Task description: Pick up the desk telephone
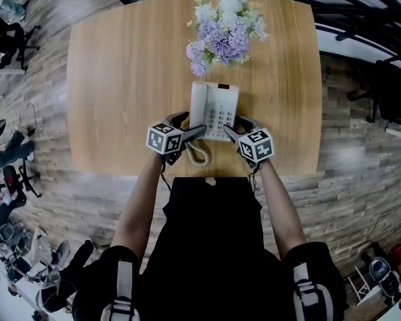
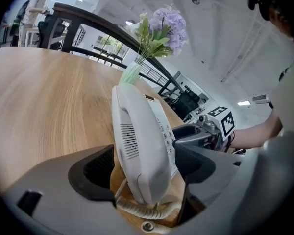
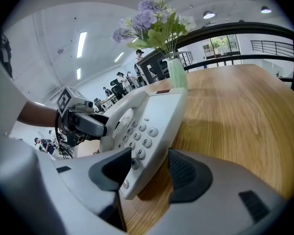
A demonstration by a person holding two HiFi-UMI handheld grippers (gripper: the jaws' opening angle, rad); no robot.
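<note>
**Both grippers open, straddling the desk telephone's two sides**

White desk telephone (image 1: 214,111) sits on the wooden desk (image 1: 120,79), middle of the near half, close to the person's edge. Handset (image 1: 198,105) lies in its cradle on the phone's left side, with the keypad to the right of it. Coiled cord (image 1: 197,154) loops off the near end toward the desk edge. A vase of purple and white flowers (image 1: 224,29) stands just behind the phone, not touching it.

Left gripper (image 1: 190,134) comes in at the phone's near-left corner. In the left gripper view its jaws stand wide apart with the handset end between them. Bare desk shows between the left pad and the handset, so nothing is clamped. The cord bunches at the base of the jaws.

Right gripper (image 1: 232,134) comes in at the near-right corner. In the right gripper view its jaws are spread too, and the phone's right edge and keypad corner run between them (one pad over the buttons, the other on the desk side). There is a visible gap, so no grip.

The phone's base rests on the desk with a shadow under its right edge. The marker cubes (image 1: 164,138) sit just back of each set of jaws. Both forearms reach in from the bottom of the head view.
</note>
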